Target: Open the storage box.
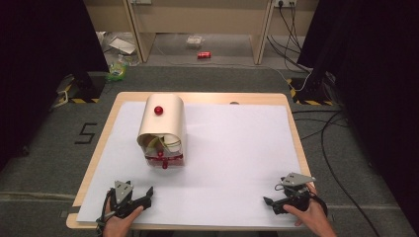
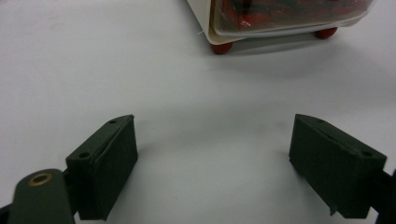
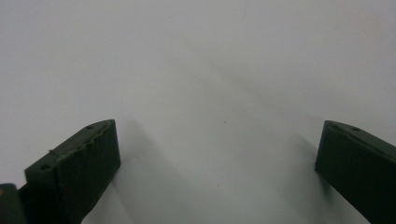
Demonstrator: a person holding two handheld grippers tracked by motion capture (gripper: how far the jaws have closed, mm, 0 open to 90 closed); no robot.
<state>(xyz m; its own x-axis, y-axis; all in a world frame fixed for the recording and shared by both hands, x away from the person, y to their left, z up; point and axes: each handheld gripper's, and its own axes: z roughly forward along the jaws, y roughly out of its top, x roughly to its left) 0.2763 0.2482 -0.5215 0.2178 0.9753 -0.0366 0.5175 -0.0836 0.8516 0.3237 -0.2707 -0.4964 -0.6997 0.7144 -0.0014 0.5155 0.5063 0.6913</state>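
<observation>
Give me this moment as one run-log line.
left gripper: jaws open, empty, near table edge | right gripper: jaws open, empty | bread box: untouched, ahead of left gripper

High view: fixed cam above the near side, looking fwd and down; whole counter mid-frame, floor and shelving beyond at top. Left gripper view: rides low over the white sheet, close, looking along the left tongs toward the cream box at top of frame, which sits centre-left in the high view. Right gripper view: also low, close, facing bare sheet past the right tongs; heading hard to tell, probably toward mid-counter.
</observation>
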